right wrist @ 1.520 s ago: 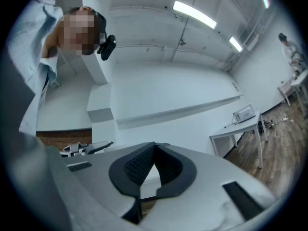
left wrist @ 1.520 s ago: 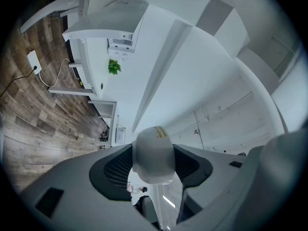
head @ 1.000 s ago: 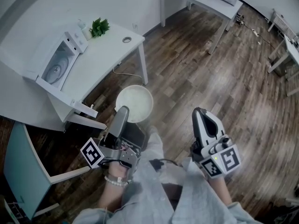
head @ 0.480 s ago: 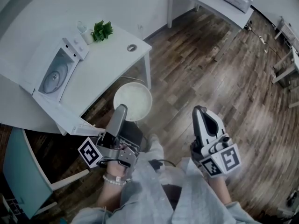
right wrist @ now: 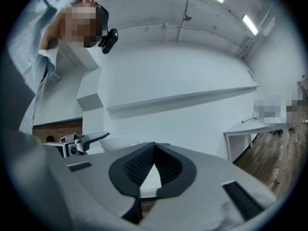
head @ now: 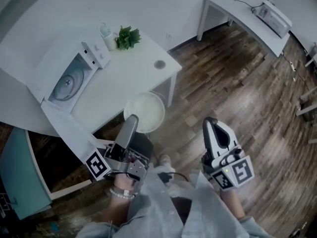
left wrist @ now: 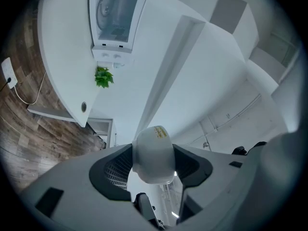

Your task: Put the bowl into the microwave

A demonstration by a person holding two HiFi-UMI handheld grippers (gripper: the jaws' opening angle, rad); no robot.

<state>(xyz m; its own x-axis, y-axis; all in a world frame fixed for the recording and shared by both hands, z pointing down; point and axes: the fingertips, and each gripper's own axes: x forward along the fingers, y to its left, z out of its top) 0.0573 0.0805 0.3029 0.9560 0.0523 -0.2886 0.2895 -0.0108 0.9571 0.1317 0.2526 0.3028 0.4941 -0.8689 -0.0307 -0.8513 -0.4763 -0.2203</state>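
A white bowl (head: 144, 111) hangs in front of the white table's edge, with my left gripper (head: 132, 121) shut on its near rim. In the left gripper view the bowl (left wrist: 153, 153) sits pinched between the two dark pads. The white microwave (head: 69, 73) stands on the table (head: 124, 78) to the upper left, its door (head: 69, 128) swung open and its glass turntable showing; the microwave (left wrist: 115, 13) also shows at the top of the left gripper view. My right gripper (head: 215, 130) hovers over the wood floor, shut and holding nothing, and its pads meet in the right gripper view (right wrist: 154, 150).
A small green plant (head: 128, 36) and a white bottle (head: 105, 31) stand beside the microwave. A cable hole (head: 159, 64) sits near the table corner. A second white table (head: 237, 9) with a device (head: 275, 14) is at the back right. A teal cabinet (head: 17, 177) stands at the lower left.
The table and microwave have shifted right and nearer in the head view. The bowl now overlaps the table's edge, still gripped by the left gripper. The right gripper has barely moved.
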